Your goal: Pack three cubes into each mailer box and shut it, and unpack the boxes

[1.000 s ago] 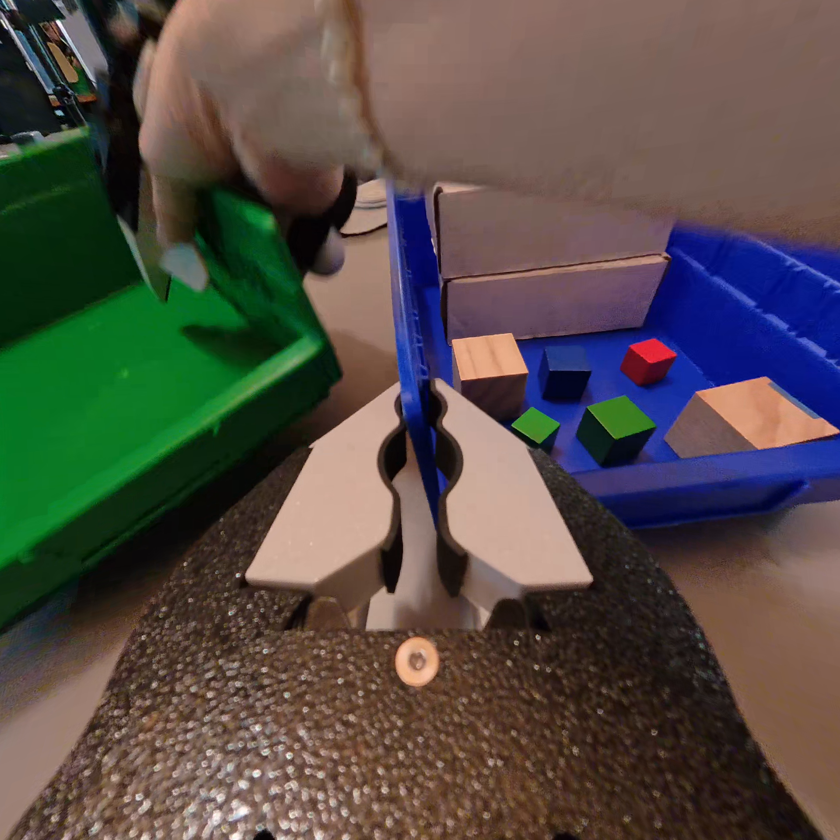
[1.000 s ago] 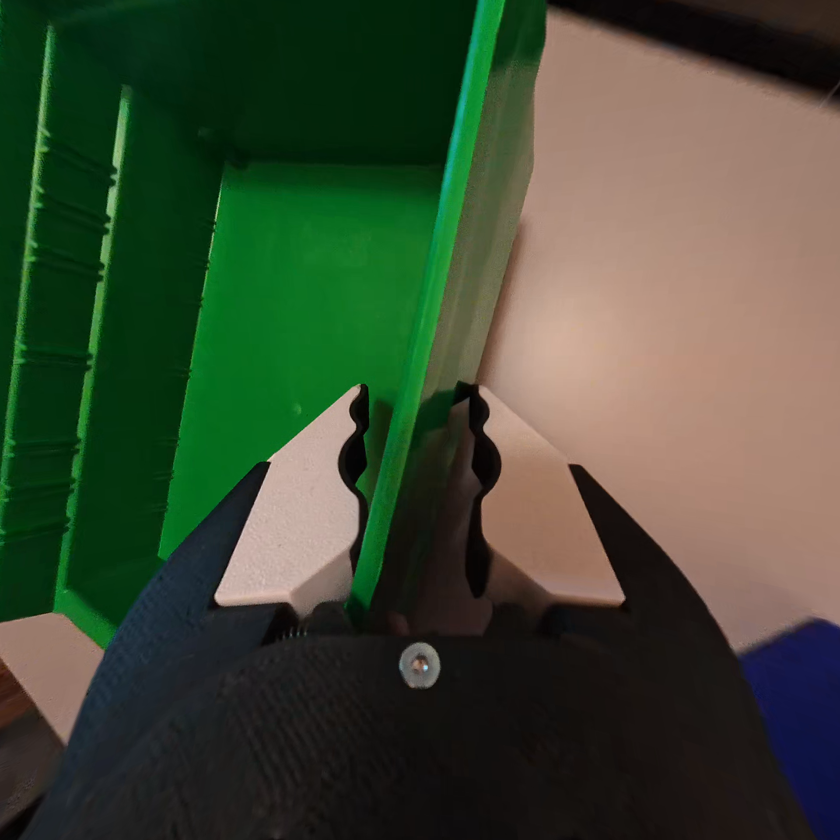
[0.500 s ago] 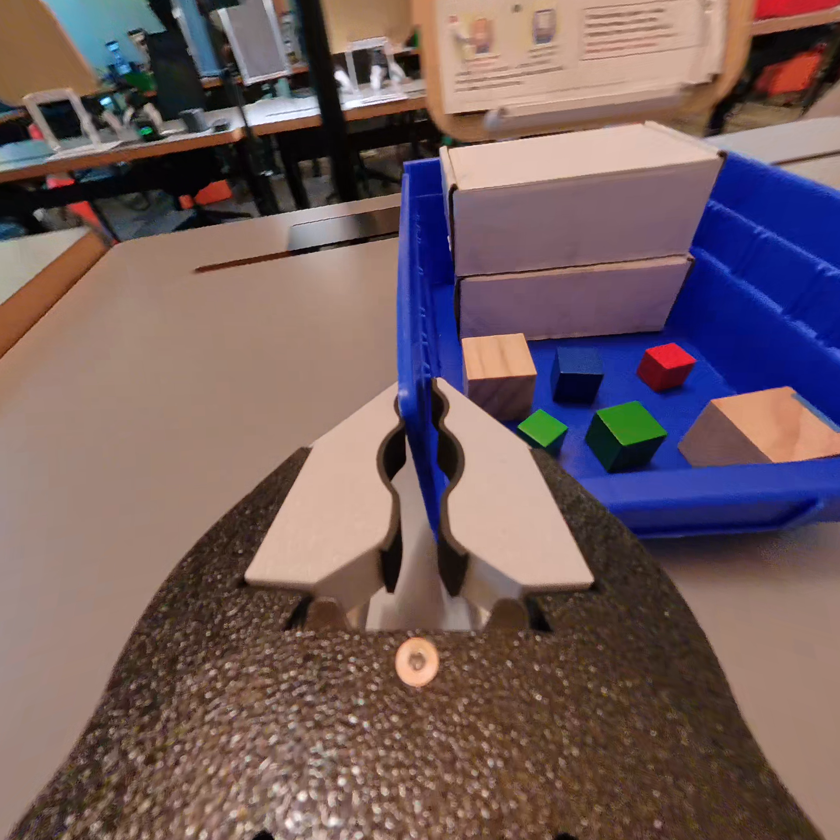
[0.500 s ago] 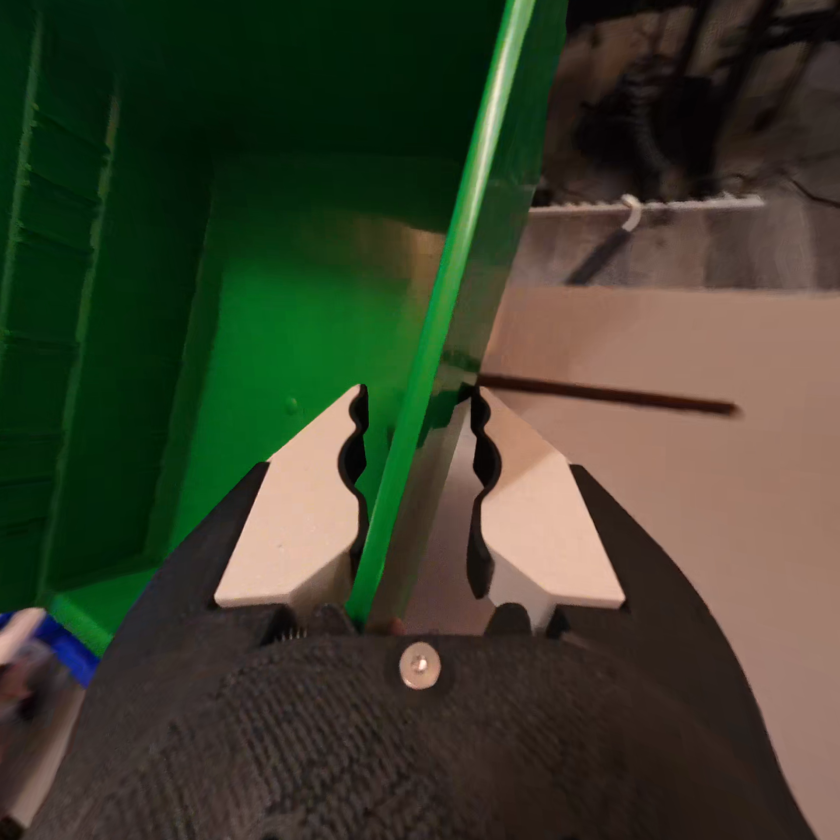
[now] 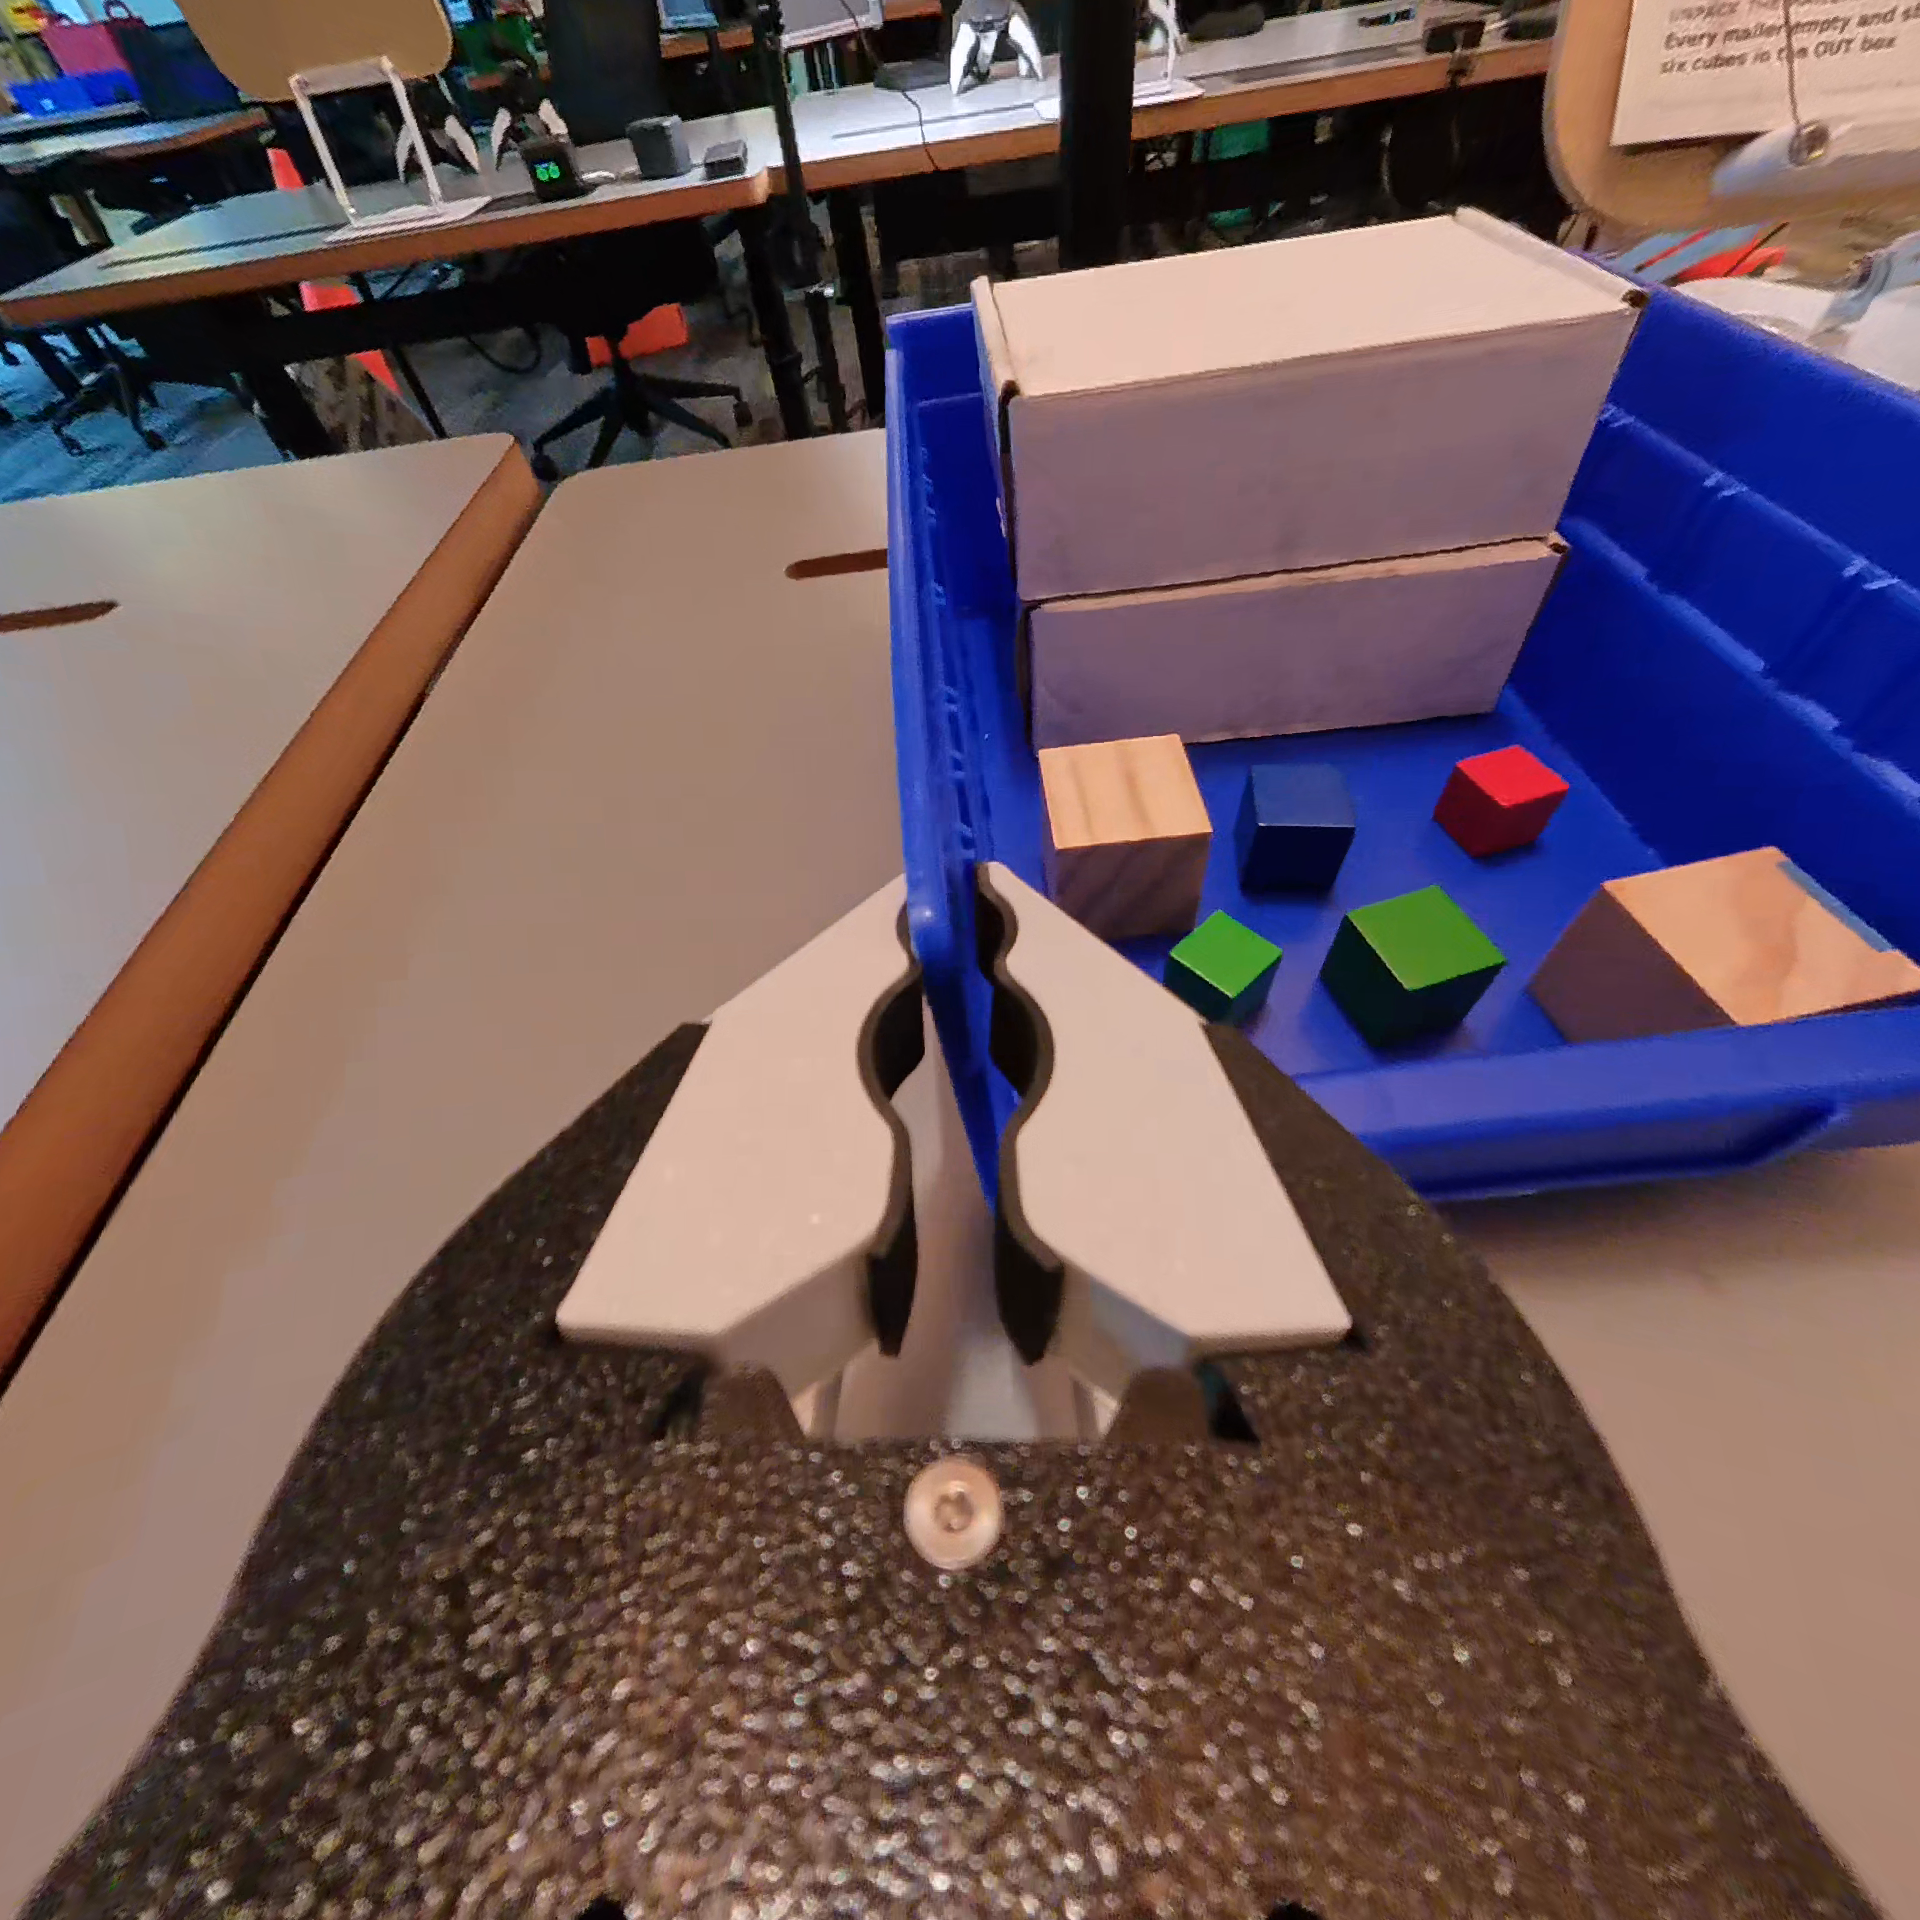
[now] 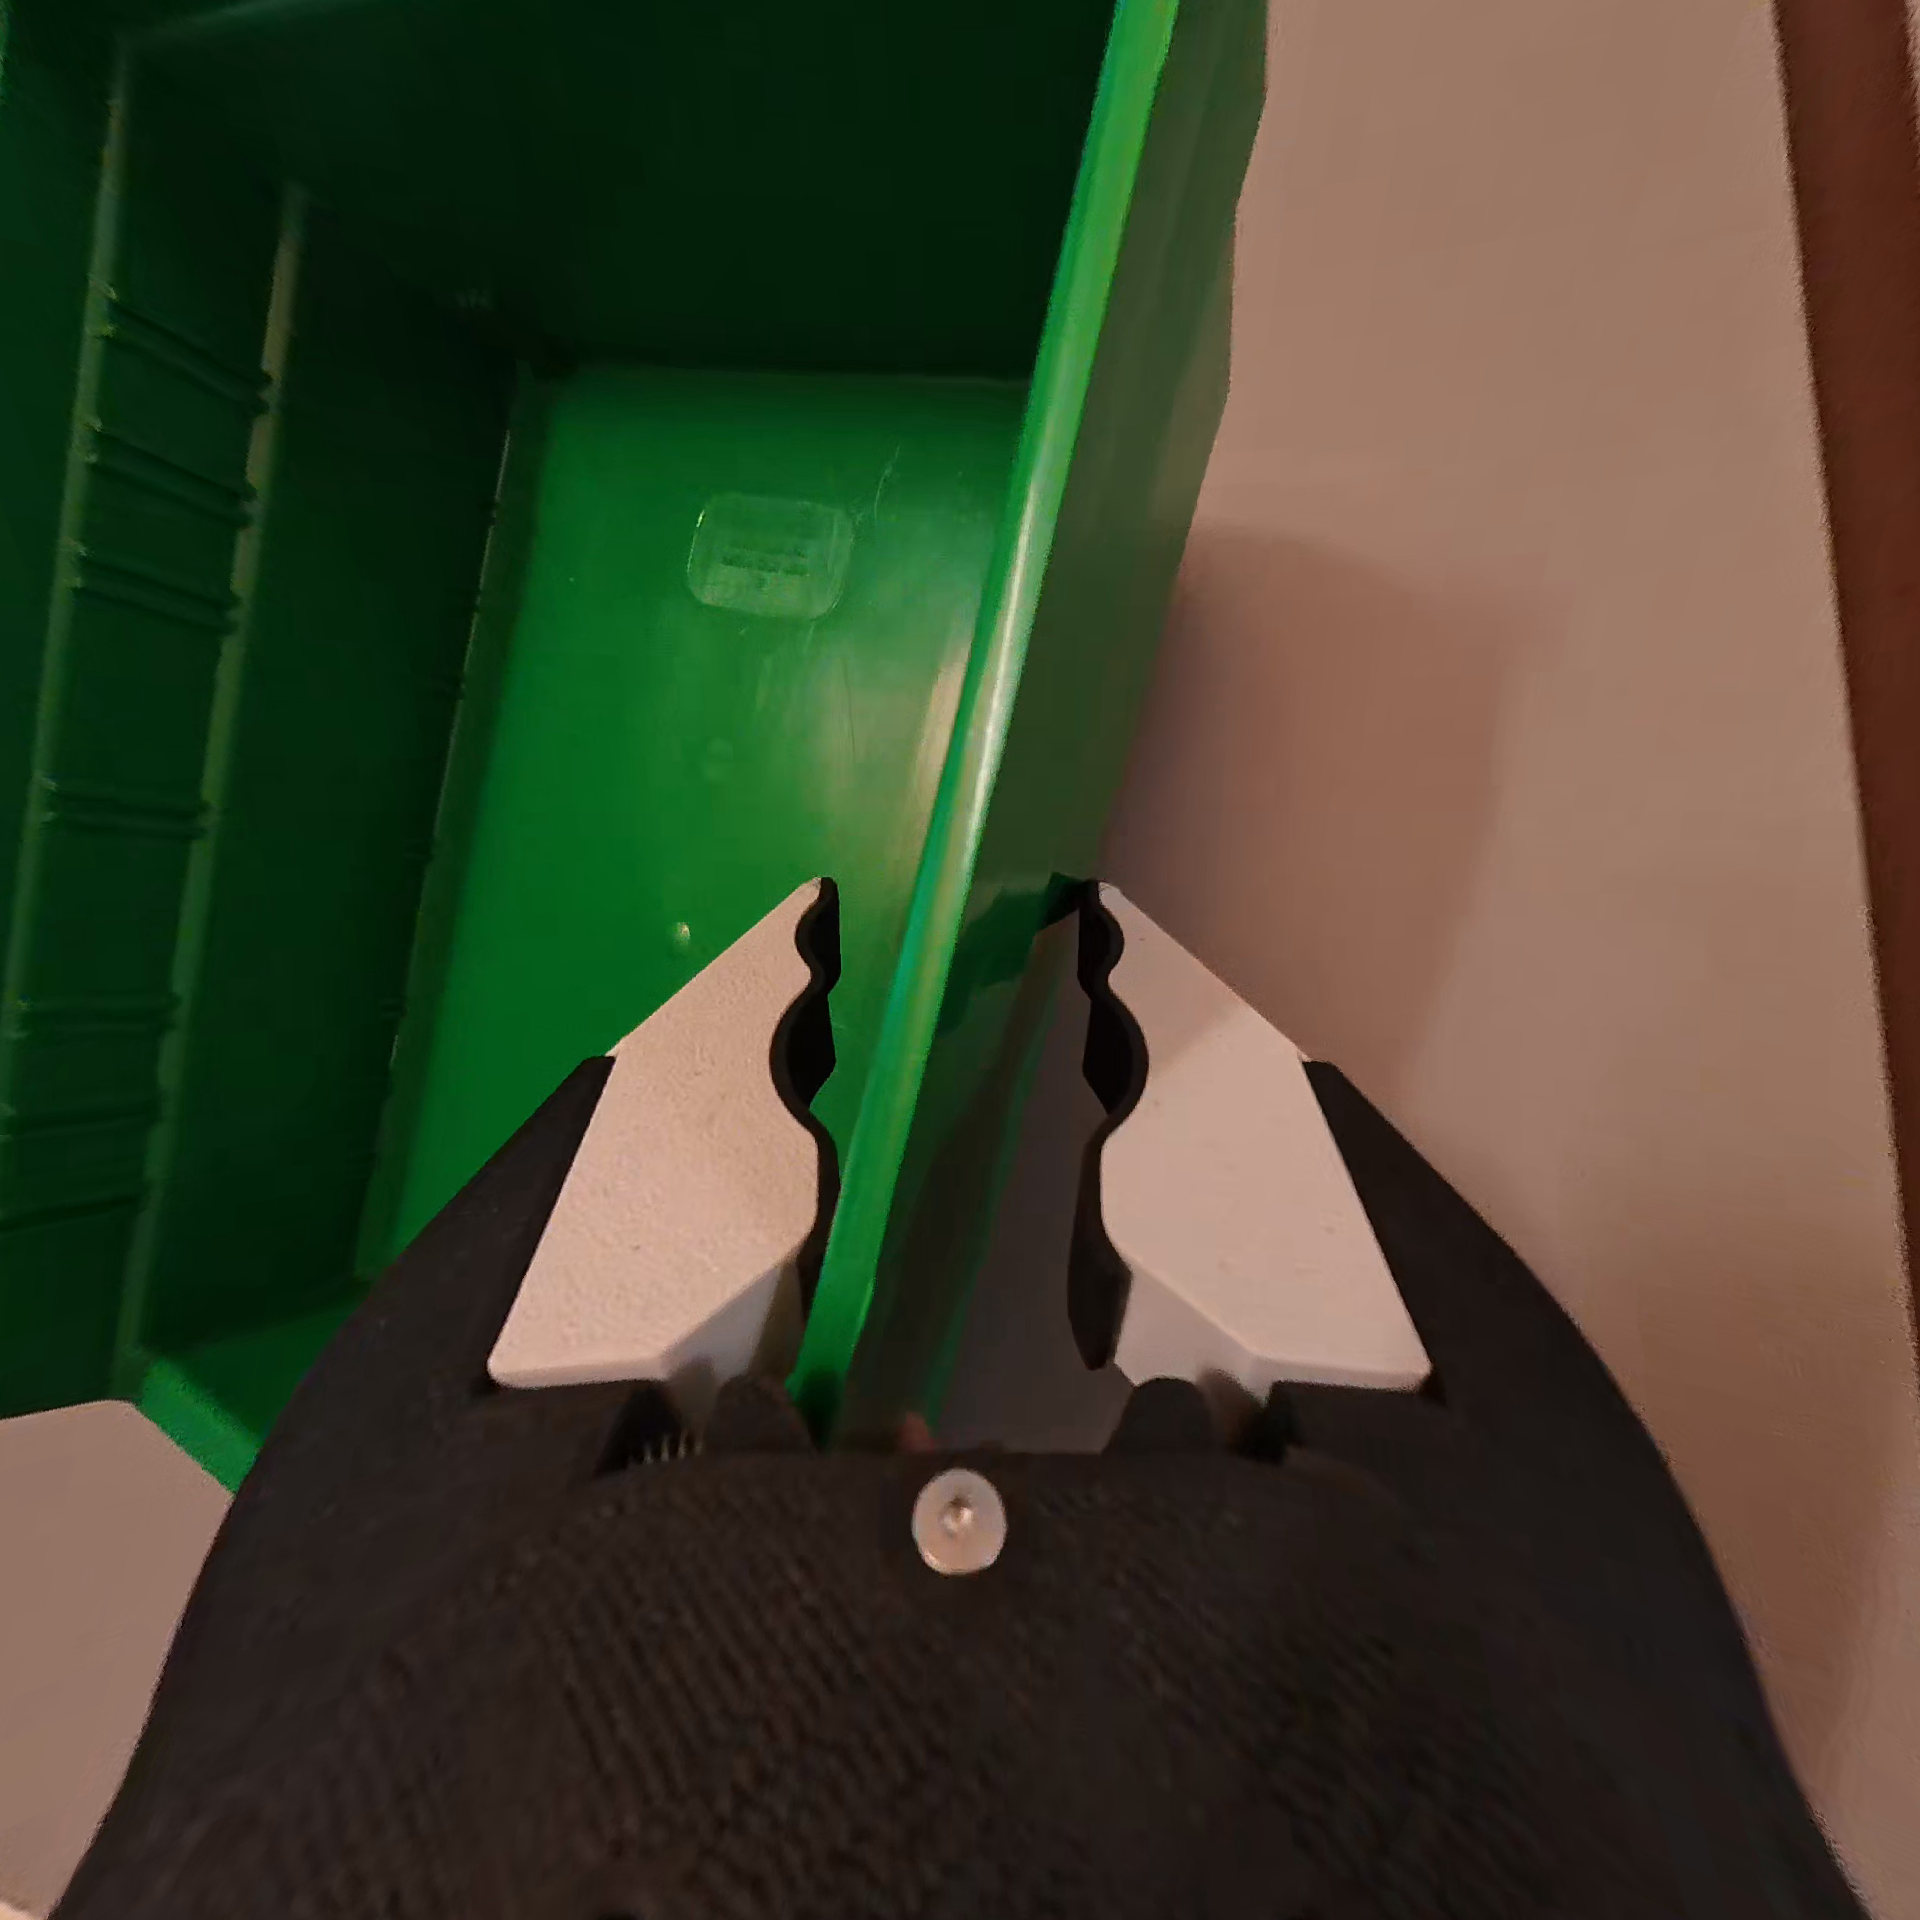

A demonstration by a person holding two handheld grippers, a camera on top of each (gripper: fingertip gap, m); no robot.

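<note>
- The left gripper (image 5: pixel 951 914) is clamping the blue bin's (image 5: pixel 1558 1117) left wall.
- Two stacked white mailer boxes (image 5: pixel 1288 488) are sitting at its far end, loose cubes (image 5: pixel 1413 961) nearer.
- The right gripper (image 6: pixel 956 914) is straddling the green bin's (image 6: pixel 997 727) right wall, seemingly gripping it.

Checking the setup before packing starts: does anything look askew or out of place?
Nothing stands out. Two shut mailer boxes sit stacked squarely at the back of the blue bin, six cubes loose on its floor. The green bin is empty.
</note>
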